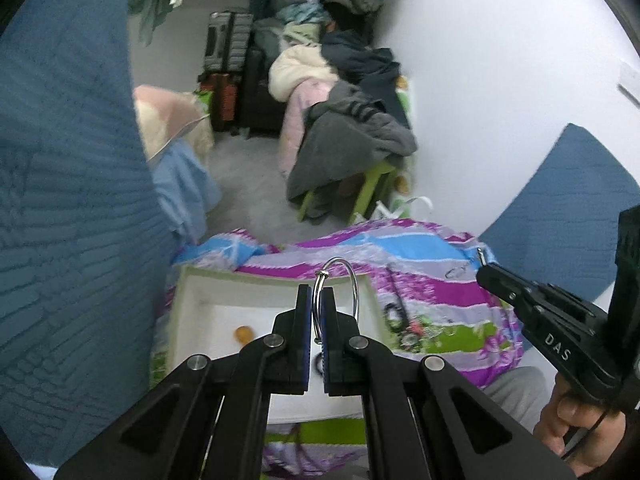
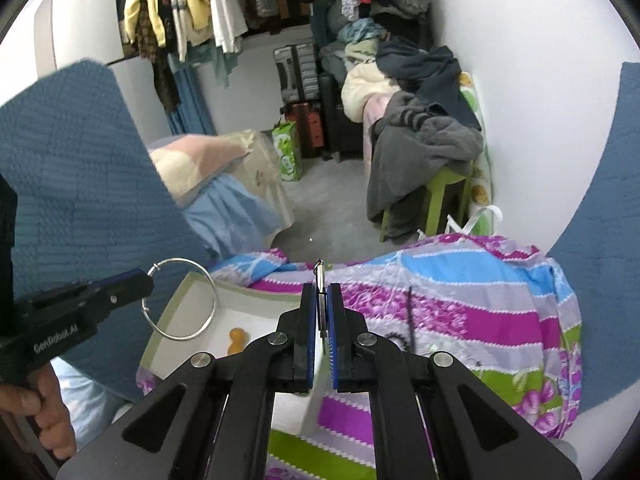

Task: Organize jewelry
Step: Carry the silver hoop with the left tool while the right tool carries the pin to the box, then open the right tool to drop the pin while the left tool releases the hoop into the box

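Observation:
My left gripper [image 1: 316,290] is shut on a large thin silver bangle [image 1: 352,280], which stands up above a white tray [image 1: 188,300]. From the right wrist view that bangle [image 2: 212,300] hangs off the left gripper [image 2: 146,276] over the tray's [image 2: 160,340] left rim. A small amber piece [image 1: 243,335] lies in the tray. My right gripper [image 2: 321,286] is shut on a small silver piece [image 2: 319,270] that pokes out past the tips; its shape is unclear. It hovers over the striped purple cloth [image 2: 460,312]; the left wrist view shows this gripper [image 1: 484,268] at the right.
Dark jewelry pieces [image 1: 396,316] and a clear one [image 1: 456,273] lie on the cloth right of the tray. Blue quilted cushions [image 1: 72,200] rise on both sides. Beyond are bare floor [image 2: 328,200], a green stool [image 2: 440,192] heaped with clothes, and suitcases [image 2: 298,76].

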`<state>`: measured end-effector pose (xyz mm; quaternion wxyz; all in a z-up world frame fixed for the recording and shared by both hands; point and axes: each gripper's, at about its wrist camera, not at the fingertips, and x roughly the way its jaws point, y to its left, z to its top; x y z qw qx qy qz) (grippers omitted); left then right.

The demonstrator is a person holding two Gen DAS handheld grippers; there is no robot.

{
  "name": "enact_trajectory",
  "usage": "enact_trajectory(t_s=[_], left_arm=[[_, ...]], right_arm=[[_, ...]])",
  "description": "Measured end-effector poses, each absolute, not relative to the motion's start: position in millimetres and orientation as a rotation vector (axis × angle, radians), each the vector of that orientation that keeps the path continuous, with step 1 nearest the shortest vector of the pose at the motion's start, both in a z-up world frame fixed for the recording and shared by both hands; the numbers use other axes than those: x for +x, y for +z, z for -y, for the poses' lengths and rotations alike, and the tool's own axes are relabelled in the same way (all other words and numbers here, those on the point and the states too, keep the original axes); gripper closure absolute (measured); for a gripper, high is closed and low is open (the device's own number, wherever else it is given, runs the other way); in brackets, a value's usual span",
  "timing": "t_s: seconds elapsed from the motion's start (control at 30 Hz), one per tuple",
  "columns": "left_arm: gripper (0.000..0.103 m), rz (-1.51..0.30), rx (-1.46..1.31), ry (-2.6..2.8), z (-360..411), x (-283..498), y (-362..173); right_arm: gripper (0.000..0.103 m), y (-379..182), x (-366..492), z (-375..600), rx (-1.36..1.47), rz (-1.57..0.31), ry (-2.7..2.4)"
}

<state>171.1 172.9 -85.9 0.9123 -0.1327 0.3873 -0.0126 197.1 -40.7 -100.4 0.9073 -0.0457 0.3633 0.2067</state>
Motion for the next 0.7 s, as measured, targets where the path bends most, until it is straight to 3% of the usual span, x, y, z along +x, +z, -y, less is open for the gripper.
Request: enact_trajectory(t_s=[0.7], left_arm=[[0.1, -1.0, -0.302, -0.03, -220, 172, -214]], right_arm=[[0.099, -227, 192, -8, -0.161, -0.984, 0.446]])
